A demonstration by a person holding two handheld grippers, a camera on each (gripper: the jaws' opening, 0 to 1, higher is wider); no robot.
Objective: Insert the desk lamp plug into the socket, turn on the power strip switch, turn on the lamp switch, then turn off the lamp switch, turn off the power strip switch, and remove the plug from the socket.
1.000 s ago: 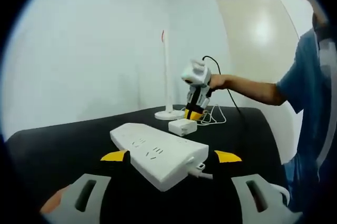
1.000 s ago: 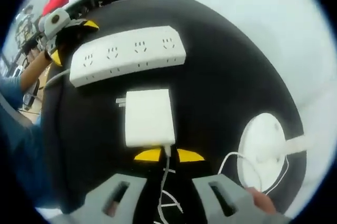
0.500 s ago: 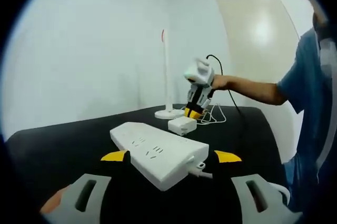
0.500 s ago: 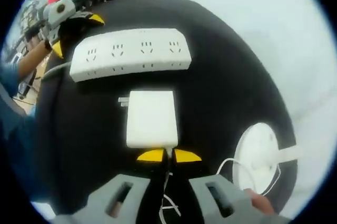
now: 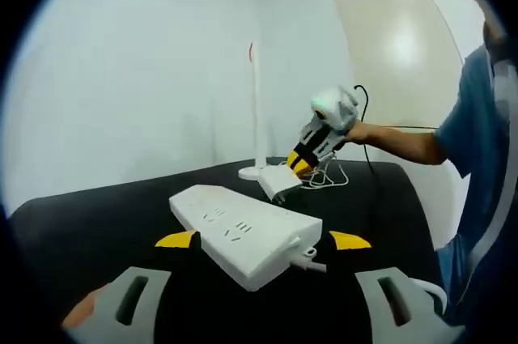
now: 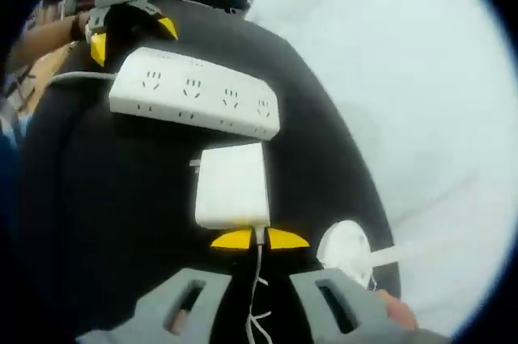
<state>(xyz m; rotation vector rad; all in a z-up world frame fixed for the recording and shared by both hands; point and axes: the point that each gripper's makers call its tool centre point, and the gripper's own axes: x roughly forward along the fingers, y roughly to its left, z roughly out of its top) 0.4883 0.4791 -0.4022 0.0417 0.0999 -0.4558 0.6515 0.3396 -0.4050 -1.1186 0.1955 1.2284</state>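
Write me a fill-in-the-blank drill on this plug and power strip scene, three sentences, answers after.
1. The right hand-held gripper is shut on the white ____ of the lamp.
2. The left hand-held gripper brackets one end of the white ____.
3. The lamp base rests on a table covered in ____ cloth.

Missing words: plug; power strip; black

One power strip [image 6: 194,104], one plug [image 6: 231,185], one lamp [image 5: 256,117]

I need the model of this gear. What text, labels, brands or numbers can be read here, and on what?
None can be read.
Power strip: plain sockets, no legible marking.
Lamp adapter plug: blank white face.
Lamp base: no print visible.
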